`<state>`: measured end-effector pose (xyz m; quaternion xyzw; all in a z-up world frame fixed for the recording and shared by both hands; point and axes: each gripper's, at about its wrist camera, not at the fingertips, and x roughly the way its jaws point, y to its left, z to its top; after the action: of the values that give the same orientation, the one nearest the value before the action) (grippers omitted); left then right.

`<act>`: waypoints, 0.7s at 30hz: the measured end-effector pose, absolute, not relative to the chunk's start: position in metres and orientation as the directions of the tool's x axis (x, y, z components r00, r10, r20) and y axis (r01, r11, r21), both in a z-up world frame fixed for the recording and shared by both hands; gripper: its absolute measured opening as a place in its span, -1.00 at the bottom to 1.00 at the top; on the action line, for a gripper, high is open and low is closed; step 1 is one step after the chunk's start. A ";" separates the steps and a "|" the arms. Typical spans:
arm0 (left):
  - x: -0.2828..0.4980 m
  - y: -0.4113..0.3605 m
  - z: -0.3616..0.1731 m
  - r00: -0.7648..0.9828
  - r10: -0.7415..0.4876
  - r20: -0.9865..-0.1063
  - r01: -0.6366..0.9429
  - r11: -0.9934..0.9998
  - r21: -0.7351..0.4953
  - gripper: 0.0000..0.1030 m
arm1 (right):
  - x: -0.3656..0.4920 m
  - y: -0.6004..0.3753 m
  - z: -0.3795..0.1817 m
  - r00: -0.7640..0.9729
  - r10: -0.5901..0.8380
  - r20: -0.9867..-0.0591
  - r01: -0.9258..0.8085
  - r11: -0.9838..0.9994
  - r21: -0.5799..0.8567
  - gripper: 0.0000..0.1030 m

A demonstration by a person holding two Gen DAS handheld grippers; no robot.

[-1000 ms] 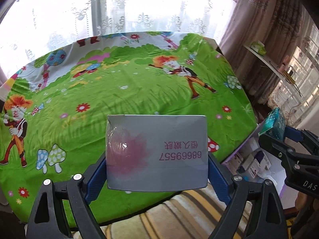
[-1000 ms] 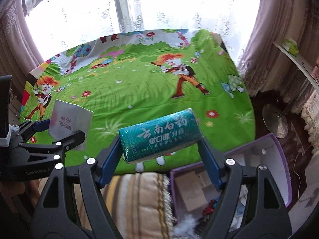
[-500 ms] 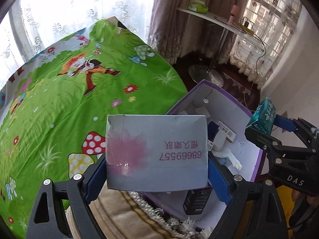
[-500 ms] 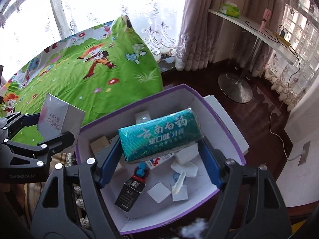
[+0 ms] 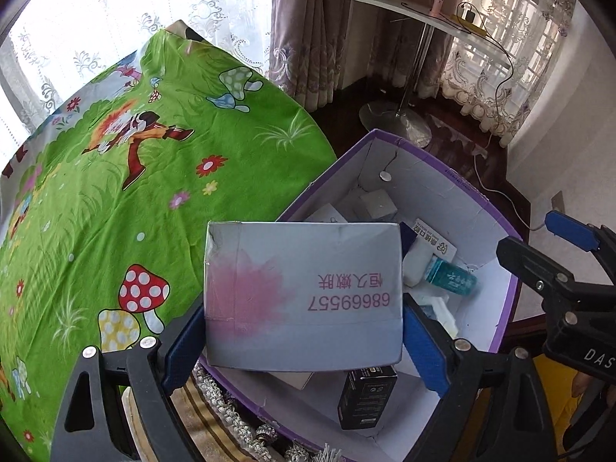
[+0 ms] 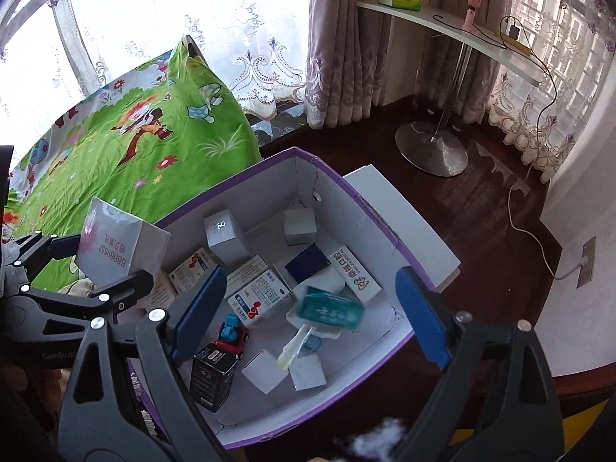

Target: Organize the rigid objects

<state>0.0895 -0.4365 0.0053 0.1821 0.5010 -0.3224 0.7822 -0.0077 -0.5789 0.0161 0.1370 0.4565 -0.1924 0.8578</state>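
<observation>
my right gripper [image 6: 308,313] has just been opening wide, nothing between its jaws, so the teal box [image 6: 332,308] falls into the purple bin [image 6: 385,340], while my left gripper [image 5: 304,331] clamps the grey box [image 5: 302,300] over the bin's near left edge, ready to drop.

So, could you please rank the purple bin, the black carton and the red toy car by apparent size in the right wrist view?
1. purple bin, clearly largest
2. black carton
3. red toy car, though partly hidden
</observation>
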 end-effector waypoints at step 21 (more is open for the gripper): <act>0.012 -0.364 0.044 0.324 -0.440 -0.837 0.637 0.756 -0.151 0.84 | -0.075 -0.535 0.039 0.509 -0.179 -0.842 0.419 0.906 0.061 0.80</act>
<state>0.0122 -0.3635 0.0441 0.1032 0.4762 -0.3335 0.8071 -0.0747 -0.5351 0.0391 0.1292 0.4638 -0.1739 0.8591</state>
